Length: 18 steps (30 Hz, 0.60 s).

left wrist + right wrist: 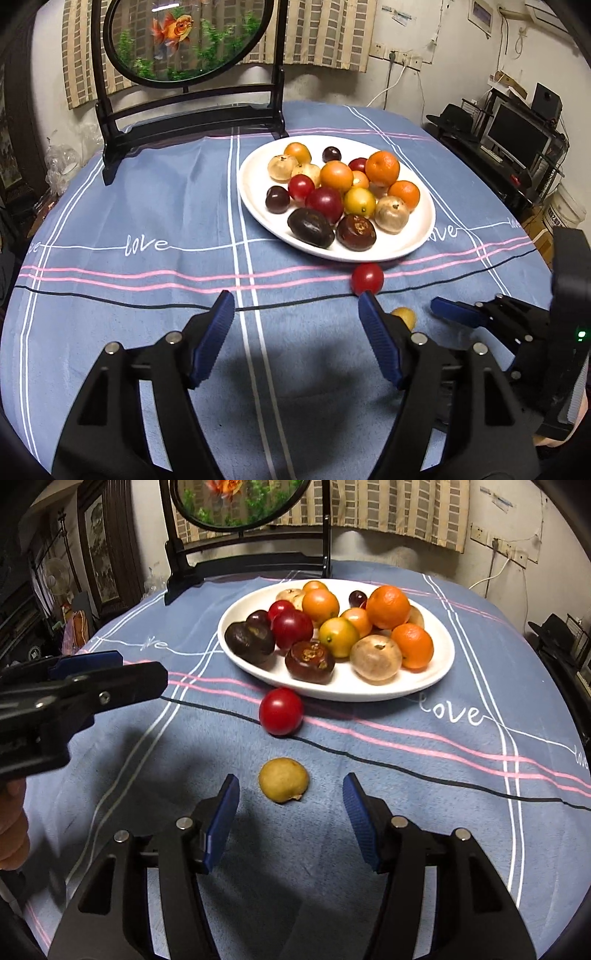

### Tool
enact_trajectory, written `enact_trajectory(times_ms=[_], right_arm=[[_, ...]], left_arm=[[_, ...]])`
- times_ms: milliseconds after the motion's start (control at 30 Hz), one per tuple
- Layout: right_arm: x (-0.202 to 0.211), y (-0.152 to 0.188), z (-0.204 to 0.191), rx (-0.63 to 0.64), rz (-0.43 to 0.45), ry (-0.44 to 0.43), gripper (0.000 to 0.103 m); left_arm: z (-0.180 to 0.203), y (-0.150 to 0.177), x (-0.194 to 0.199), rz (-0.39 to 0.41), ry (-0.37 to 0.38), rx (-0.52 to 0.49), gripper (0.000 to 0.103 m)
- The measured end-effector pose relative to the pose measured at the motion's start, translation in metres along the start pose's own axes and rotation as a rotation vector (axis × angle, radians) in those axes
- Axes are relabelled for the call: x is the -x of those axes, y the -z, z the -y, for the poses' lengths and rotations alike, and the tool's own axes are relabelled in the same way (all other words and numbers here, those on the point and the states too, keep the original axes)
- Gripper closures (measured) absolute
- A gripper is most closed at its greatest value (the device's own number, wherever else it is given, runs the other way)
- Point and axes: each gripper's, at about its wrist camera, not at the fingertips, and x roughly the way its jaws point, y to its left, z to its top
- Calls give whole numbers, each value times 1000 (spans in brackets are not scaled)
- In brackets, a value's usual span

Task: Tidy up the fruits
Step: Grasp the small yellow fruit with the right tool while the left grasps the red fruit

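Observation:
A white plate (258, 206) (439, 664) holds several fruits: oranges, red and dark plums, pale brown ones. On the blue cloth just in front of its rim lies a red tomato (366, 277) (280, 712). Nearer to me lies a small yellow-brown fruit (283, 780) (405, 316); in the left wrist view a finger half hides it. My right gripper (290, 777) is open, with the yellow-brown fruit between its fingertips and clear of both pads. My left gripper (295, 314) is open over bare cloth, left of the tomato. Each view shows the other gripper's fingers (456, 313) (122, 683).
A black wooden stand (184, 118) with a round goldfish panel rises at the table's back left, behind the plate. The round table's edge curves away on the right, with a desk and monitor (513, 136) beyond. A hand (11, 823) shows at the left edge.

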Motion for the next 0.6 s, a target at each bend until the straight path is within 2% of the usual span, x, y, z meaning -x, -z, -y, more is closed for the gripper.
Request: enact_trajectory(times_ms=[133,300,400,600], right_arm=[[-8,0,-5,23,-13,5,45],[-14,0,-1,6,-5,19,63],[-13,-1,2,-5,7,-8,74],[-2,1,7,-2,25,-3,75]], left_arm=[[2,2,-3,-9,8,-7,28],[2,4,-11,-29,18,-9,28],[2,6,-18,-46,16,-6,28],[7,7,-27,-77,27,-6,28]])
